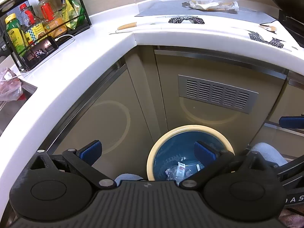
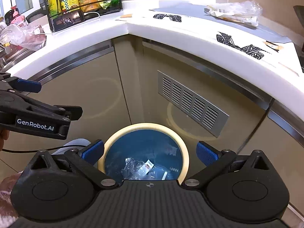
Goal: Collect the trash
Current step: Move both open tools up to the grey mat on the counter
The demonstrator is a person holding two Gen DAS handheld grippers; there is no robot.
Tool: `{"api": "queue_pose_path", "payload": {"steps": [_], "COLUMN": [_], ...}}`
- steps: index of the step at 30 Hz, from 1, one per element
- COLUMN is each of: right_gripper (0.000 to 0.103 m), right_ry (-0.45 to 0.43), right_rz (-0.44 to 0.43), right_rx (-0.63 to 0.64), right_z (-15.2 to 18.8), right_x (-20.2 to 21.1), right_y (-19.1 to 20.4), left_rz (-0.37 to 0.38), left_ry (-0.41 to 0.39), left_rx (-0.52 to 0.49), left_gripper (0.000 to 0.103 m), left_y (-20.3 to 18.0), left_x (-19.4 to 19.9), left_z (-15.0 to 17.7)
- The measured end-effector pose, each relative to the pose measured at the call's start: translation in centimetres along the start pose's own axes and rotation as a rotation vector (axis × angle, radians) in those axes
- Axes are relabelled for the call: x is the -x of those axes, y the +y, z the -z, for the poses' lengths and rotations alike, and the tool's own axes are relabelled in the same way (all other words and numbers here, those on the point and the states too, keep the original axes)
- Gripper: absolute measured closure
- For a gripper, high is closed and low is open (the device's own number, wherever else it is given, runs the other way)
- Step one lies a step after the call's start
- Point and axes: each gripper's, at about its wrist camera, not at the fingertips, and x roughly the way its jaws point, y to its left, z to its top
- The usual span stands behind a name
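Note:
A round bin with a cream rim [image 1: 152, 152] [image 2: 182, 144] and a blue liner stands on the floor by the corner cabinet. Crumpled clear wrappers [image 1: 175, 172] [image 2: 137, 166] lie in its bottom. My left gripper [image 1: 148, 150] is open and empty, above and left of the bin. My right gripper [image 2: 150, 151] is open and empty, straight above the bin. On the counter lie a clear plastic bag with food scraps [image 1: 214, 1] [image 2: 235, 11], black patterned wrappers [image 1: 187, 20] [image 2: 239, 43] and a small brown stick [image 1: 127, 26] [image 2: 127, 16].
A white corner counter [image 1: 79, 60] [image 2: 152, 32] overhangs beige cabinets with a metal vent [image 1: 216, 93] [image 2: 191, 102]. A black rack of bottles [image 1: 39, 24] [image 2: 79, 0] stands at the back left. A plastic bag of red items [image 1: 9, 85] [image 2: 24, 36] lies by the sink.

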Motion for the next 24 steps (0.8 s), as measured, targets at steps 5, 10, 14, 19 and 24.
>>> {"api": "queue_pose_path", "payload": {"steps": [5, 10, 14, 19, 24], "right_gripper": [0.0, 0.0, 0.0, 0.0, 0.0], "right_ry": [-0.006, -0.045, -0.143, -0.329, -0.43], "right_rz": [0.01, 0.029, 0.053, 0.107, 0.19], "right_rx": [0.004, 0.009, 0.031, 0.046, -0.024], "right_z": [-0.1, -1.0, -3.1, -7.2, -11.8], "right_x": [0.0, 0.7, 2.2, 4.3, 3.6], "right_y": [0.0, -0.2, -0.7, -2.4, -6.2], "left_rz": [0.006, 0.013, 0.019, 0.008, -0.016], "left_ry": [-0.002, -0.012, -0.045, -0.13, -0.192], "left_rx": [0.018, 0.034, 0.056, 0.079, 0.093], "left_gripper": [0.0, 0.0, 0.0, 0.0, 0.0], "left_y": [0.5, 1.1, 1.8, 2.6, 3.0], "left_x": [0.0, 0.3, 0.8, 1.7, 1.7], "left_z": [0.0, -0.7, -2.6, -6.2, -10.3]}}
